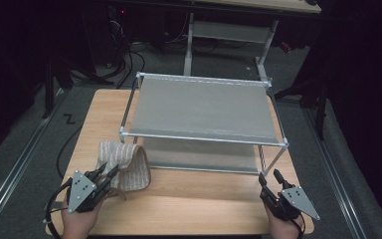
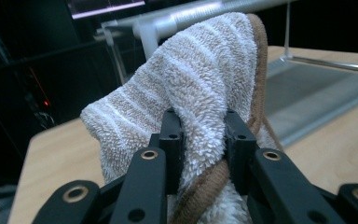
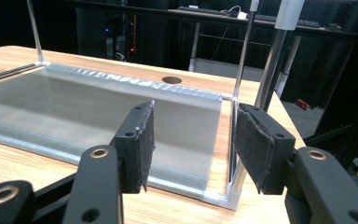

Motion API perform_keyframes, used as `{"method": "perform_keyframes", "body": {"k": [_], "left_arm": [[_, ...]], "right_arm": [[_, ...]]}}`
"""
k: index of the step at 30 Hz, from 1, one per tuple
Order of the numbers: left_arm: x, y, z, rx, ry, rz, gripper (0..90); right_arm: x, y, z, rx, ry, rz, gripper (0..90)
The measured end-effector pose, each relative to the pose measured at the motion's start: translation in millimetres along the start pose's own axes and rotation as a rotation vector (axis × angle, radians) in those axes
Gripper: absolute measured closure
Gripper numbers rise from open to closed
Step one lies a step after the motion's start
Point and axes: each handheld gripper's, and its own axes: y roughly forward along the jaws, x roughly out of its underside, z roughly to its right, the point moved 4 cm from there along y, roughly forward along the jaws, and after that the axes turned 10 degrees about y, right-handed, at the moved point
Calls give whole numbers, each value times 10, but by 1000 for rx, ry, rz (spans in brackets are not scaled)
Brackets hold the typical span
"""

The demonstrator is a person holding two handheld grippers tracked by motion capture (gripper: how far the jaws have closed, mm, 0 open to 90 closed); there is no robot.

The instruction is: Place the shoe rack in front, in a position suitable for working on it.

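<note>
Towel, striped: gripped in the clenched left claw, one end lifted, the rest on the tabletop before the rack. Right claw released, empty; placing on the rack, by my judgement, remains.

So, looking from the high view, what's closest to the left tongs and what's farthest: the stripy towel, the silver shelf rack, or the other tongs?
1. Stripy towel: pinched in the left tongs, front-left of the table.
2. Silver shelf rack: just behind the towel, mid-table.
3. Right tongs: far across, at the front-right corner.
</note>
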Motion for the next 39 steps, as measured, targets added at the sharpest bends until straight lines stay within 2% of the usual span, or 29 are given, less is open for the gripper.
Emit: {"method": "perform_keyframes", "body": {"k": [4,7,12,16,22,24,25,28,30,35,39], "left_arm": [[88,183,1,11,-22,-53,734],[196,278,54,44,-28,-99,734],[375,373,99,82,-71,-157,733],[488,424,137,112,-84,-213,732],[702,494,196,174,-120,-355,728],[780,522,225,209,-128,-413,726],[807,530,241,212,-134,-420,725],[810,525,230,217,-154,-425,725],[797,508,235,202,-139,-410,725],[639,350,143,121,-129,-277,727],[498,211,42,67,-139,-178,728]], "right_arm": [[2,-3,0,1,0,1,478],[5,-8,7,0,6,-1,479],[10,-3,11,-1,7,-4,479],[7,-6,2,-3,4,-3,480],[6,-4,-9,-6,4,-1,480],[6,-4,-11,-6,6,-2,480],[5,-5,-10,-6,6,-1,481],[3,-7,-4,-3,2,0,481],[2,-11,0,-2,3,-1,481],[-3,-16,9,-2,2,6,482],[-3,-16,10,-3,3,4,482]]}}
